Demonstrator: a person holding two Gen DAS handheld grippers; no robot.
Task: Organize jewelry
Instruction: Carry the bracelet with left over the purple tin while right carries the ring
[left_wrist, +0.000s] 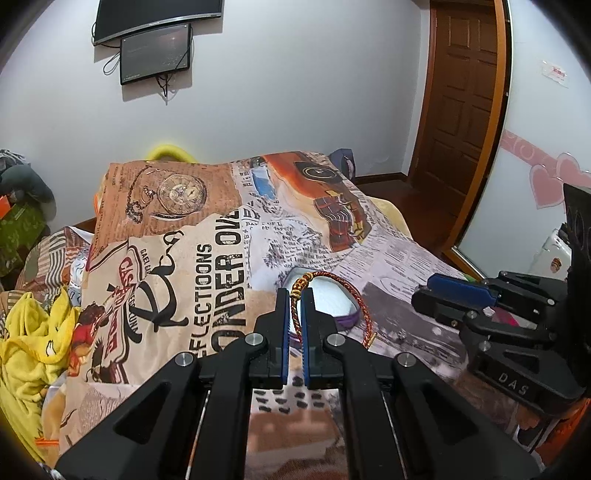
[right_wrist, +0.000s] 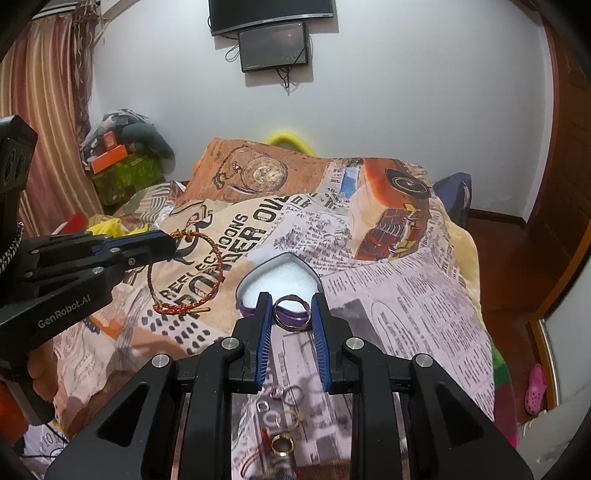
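Note:
My left gripper (left_wrist: 294, 293) is shut on a red-and-gold braided bracelet (left_wrist: 343, 281), which loops out to the right of the pads and hangs above the bed. In the right wrist view the same bracelet (right_wrist: 207, 280) dangles from the left gripper (right_wrist: 171, 242), left of the box. A heart-shaped purple box (right_wrist: 280, 280) with white lining lies open on the bedspread; its rim (left_wrist: 349, 320) shows just behind the left fingers. My right gripper (right_wrist: 291, 299) is shut on a wide silver ring (right_wrist: 292, 326), held just in front of the box. From the left wrist, the right gripper (left_wrist: 458, 291) shows at the right.
Several loose rings (right_wrist: 284, 406) lie on the newspaper-print bedspread (right_wrist: 406, 295) under my right gripper. Yellow cloth (left_wrist: 29, 343) is bunched at the bed's left edge. Boxes and clutter (right_wrist: 122, 158) are stacked by the curtain. A wooden door (left_wrist: 465, 92) stands at the right, and screens (right_wrist: 273, 44) hang on the wall.

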